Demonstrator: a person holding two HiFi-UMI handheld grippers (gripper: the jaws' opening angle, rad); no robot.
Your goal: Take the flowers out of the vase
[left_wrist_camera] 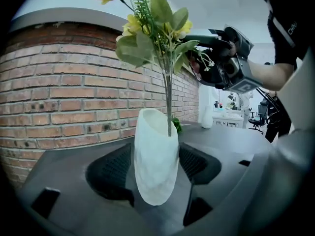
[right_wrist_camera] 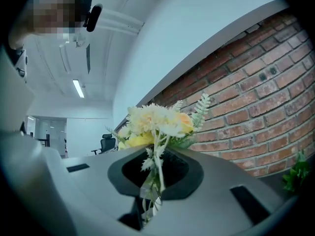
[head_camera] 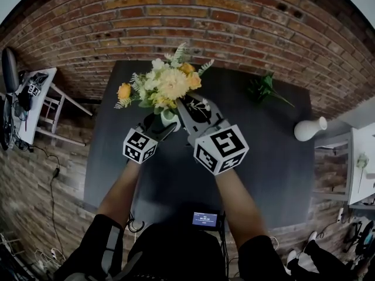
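1. In the head view the vase point(head_camera: 169, 119) is mostly hidden under the flowers point(head_camera: 170, 84). A stem runs into its mouth, and the stem ends are out of sight inside.
2. The left gripper point(head_camera: 157, 126) clamps the vase's sides with jaws set wide. The right gripper point(head_camera: 190, 107) pinches the thin green stems under the blooms, jaws nearly together.
3. The vase is matte white, faceted and egg-shaped. The blooms are yellow and cream, with ferny leaves.
4. Below is a dark table point(head_camera: 275, 174) with a green sprig point(head_camera: 266, 89) and a second white vase point(head_camera: 309, 127), beside a red brick wall point(head_camera: 176, 16).
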